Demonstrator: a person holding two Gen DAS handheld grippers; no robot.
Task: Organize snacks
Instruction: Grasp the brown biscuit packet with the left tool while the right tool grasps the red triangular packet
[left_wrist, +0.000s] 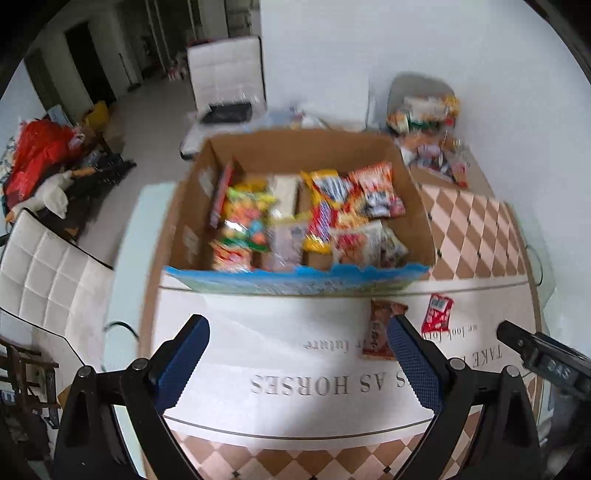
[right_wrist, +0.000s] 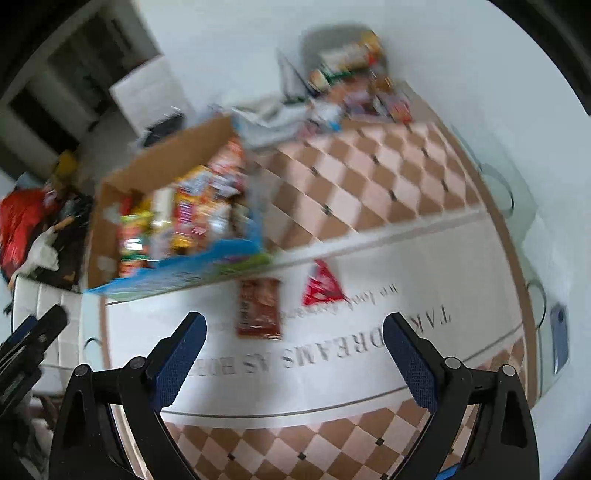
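Ahead of the left gripper (left_wrist: 298, 328) fingers: bare white counter (left_wrist: 258, 332) strip, open lane up to the cardboard box (left_wrist: 413, 206). Box wall with its blue front flap (left_wrist: 295, 278) blocks straight-ahead travel; the box is packed with snack packs, little gap inside. Brown packet (left_wrist: 380, 328) lies flat just beside the left gripper's right-hand finger (left_wrist: 406, 354), red packet (left_wrist: 437, 314) further right. Right gripper (right_wrist: 293, 328): both fingers spread wide with free room between; brown packet ahead between them, red one beyond. Checkered cloth (right_wrist: 369, 177) right of the box is clear; a snack pile (right_wrist: 354, 85) clutters the far end.
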